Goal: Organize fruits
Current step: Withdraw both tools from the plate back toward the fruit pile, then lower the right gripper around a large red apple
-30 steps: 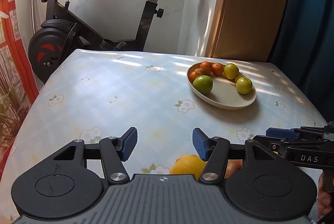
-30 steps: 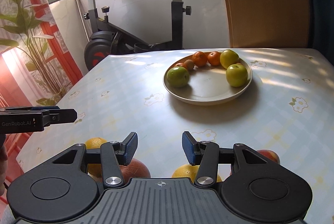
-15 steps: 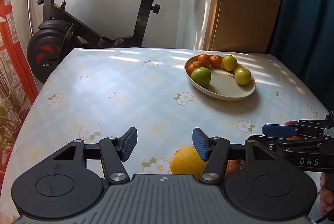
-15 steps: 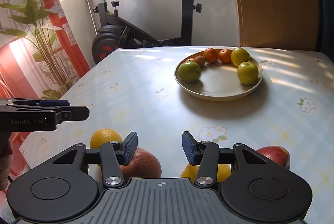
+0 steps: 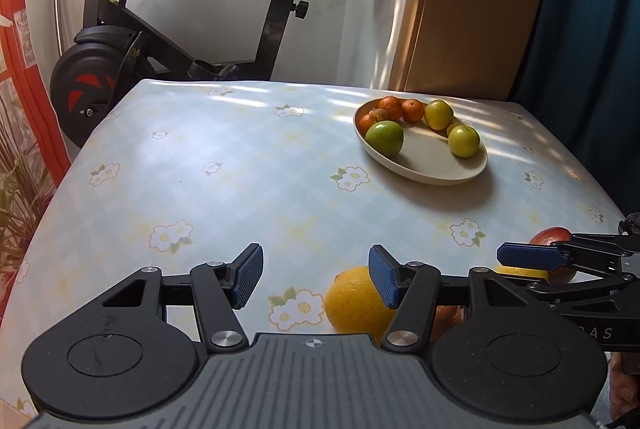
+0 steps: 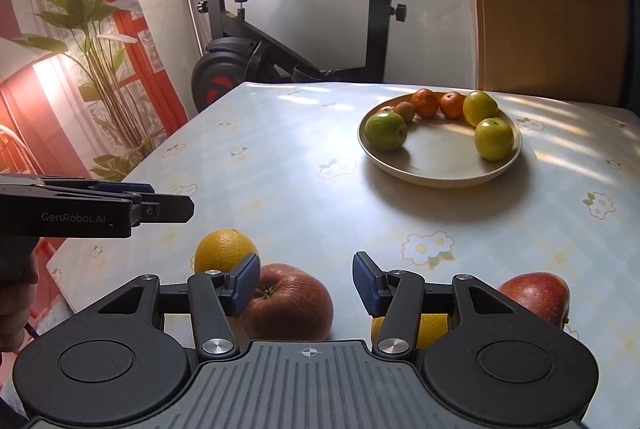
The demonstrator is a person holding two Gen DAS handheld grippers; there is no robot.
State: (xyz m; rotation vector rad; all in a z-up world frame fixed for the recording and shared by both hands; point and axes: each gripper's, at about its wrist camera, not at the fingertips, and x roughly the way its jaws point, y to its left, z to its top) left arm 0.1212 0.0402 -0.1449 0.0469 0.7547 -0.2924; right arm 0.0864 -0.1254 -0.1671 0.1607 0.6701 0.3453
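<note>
Left gripper: jaws spread wide with nothing between them, held above the near part of the table; seen from the right wrist it enters at 9 o'clock.
Right gripper: jaws apart and gripping nothing, low over the loose fruit; in the left wrist view it reaches in at 3 o'clock.
Plate: cream, shallow, at 1 o'clock from the right gripper, well apart from both grippers; its rim sits inside the far edge of the table.
Fruit on plate: dark green apple at the plate's 9 o'clock, yellow-green apple at its 3 o'clock, tangerines along the far rim; the near half of the plate is bare.
Loose fruit: orange at 11 o'clock of the right gripper's left finger, brown-red fruit touching the pad of that finger, a yellow fruit partly hidden under the right finger, red apple at 4 o'clock.
Table: floral cloth; a broad bare stretch lies between the loose fruit and the plate.
Edges: left edge of the table runs along 9 to 11 o'clock, beside a potted plant; an exercise bike stands just past the far edge at 12 o'clock.
</note>
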